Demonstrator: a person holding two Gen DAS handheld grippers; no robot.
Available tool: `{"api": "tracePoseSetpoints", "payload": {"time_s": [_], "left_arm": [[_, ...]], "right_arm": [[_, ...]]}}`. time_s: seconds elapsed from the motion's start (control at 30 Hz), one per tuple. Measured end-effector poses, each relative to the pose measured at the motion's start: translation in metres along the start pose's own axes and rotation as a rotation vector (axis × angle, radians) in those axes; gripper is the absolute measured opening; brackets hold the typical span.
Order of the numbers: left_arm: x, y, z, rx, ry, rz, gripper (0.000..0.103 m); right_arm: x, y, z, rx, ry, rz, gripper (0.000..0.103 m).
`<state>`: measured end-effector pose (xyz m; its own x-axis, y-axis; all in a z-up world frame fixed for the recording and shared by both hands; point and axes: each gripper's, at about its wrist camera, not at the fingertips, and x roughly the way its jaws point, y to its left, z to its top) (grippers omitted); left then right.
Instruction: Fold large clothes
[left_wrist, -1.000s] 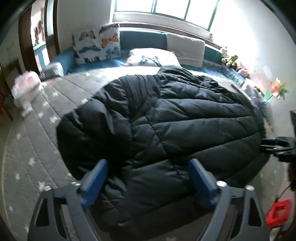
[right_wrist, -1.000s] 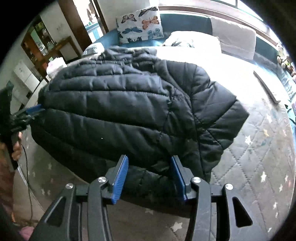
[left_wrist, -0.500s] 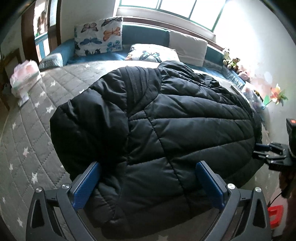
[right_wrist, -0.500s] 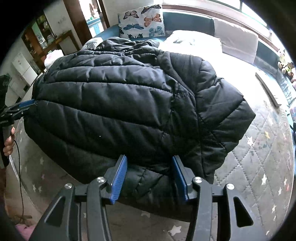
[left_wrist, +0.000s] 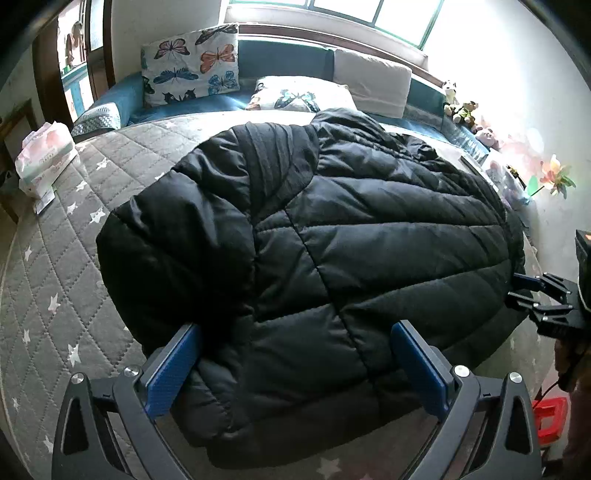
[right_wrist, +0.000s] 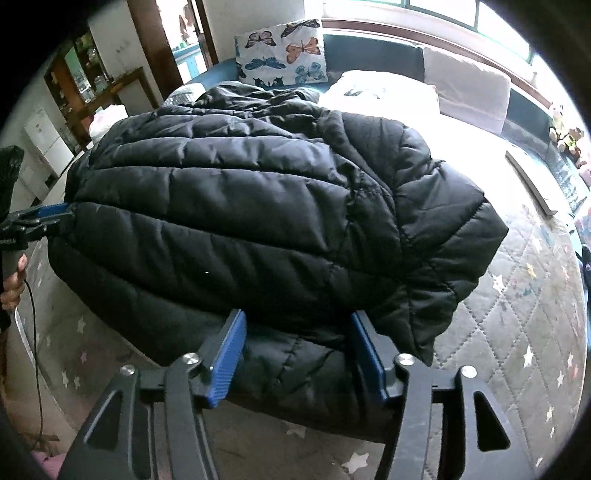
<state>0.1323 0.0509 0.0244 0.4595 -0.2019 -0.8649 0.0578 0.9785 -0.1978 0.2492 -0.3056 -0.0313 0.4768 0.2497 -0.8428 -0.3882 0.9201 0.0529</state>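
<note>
A large black puffer jacket lies spread on the grey star-patterned bed, its sleeves folded in over the body. My left gripper is open, its blue pads on either side of the jacket's near hem. My right gripper is open and straddles the jacket's near edge at the other corner. Each gripper shows in the other's view: the right one at the jacket's right edge, the left one at its left edge.
Butterfly pillows and a white pillow stand at the headboard. A tissue pack lies at the bed's left edge. Stuffed toys sit on the right ledge. A red stool stands on the floor.
Both grippers have opened wider and drawn back slightly along the jacket's hem. The jacket has settled flatter on the bed.
</note>
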Motion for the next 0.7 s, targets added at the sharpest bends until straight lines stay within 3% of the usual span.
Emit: {"api": "tracePoseSetpoints", "payload": {"time_s": [0.13,0.27,0.47,0.7], "left_arm": [[-0.018,0.008,0.008,-0.041,-0.030,-0.027,0.103],[-0.037,0.027,0.017,-0.097,-0.073,-0.034,0.103],[-0.037,0.071,0.022,-0.261,-0.069,-0.064,0.103],[-0.018,0.110,0.018,-0.419,-0.033,-0.144,0.103]], "right_arm": [[-0.009,0.008,-0.001,-0.041,-0.023,0.015,0.083],[-0.032,0.006,-0.001,-0.047,-0.086,0.021,0.083],[-0.050,-0.049,0.002,0.151,-0.119,0.094,0.089],[-0.019,-0.106,-0.006,0.405,-0.056,0.255,0.091]]}}
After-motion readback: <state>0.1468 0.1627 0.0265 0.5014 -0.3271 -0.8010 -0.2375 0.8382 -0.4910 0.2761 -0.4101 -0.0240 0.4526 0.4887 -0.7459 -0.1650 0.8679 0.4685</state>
